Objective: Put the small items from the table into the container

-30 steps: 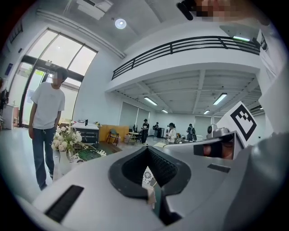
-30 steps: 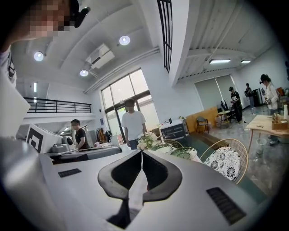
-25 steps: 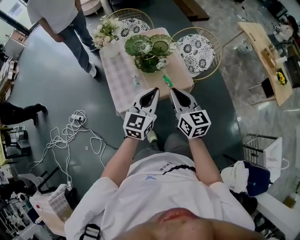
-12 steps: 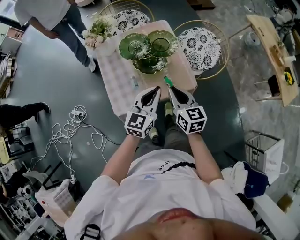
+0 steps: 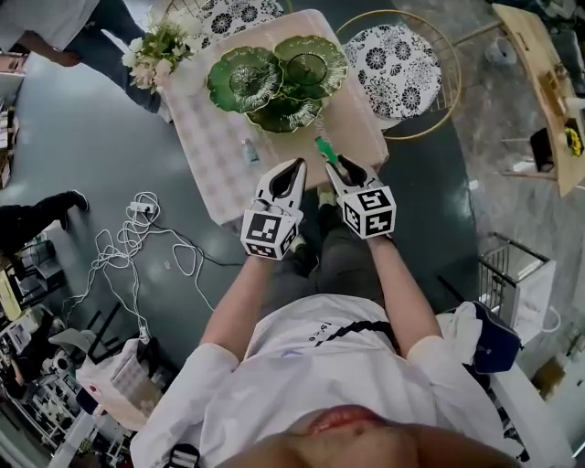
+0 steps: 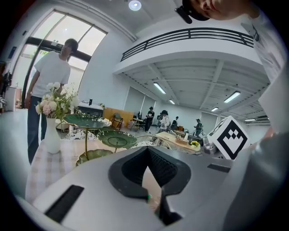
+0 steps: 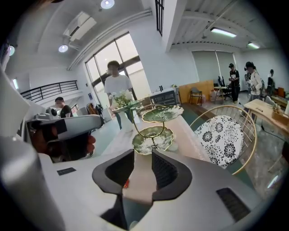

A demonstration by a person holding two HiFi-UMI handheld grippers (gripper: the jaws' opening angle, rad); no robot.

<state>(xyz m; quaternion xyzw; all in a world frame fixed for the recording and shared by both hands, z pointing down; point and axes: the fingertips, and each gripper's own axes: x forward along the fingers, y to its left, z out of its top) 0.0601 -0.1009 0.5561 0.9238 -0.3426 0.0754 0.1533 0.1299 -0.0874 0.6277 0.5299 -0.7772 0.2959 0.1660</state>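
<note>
Ahead of you, pale flowers (image 5: 151,47) in a vase, gold-framed chair (image 5: 398,57) with patterned seat; at your left, white cables (image 5: 137,239) on the floor (image 5: 78,137)

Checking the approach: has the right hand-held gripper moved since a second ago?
Yes. The right hand-held gripper has sunk toward the table, tips staying by its near edge beside the green item. Its jaws are opening, nothing held between them.

Bright, even light fills the room. Above the green tiered stand (image 5: 274,82) ceiling lamps (image 7: 107,3) glare white, and tall windows (image 6: 67,40) behind it are washed out. Both gripper views bulge and darken to black corners far from the stand, and the foreground nearest each lens is soft.
</note>
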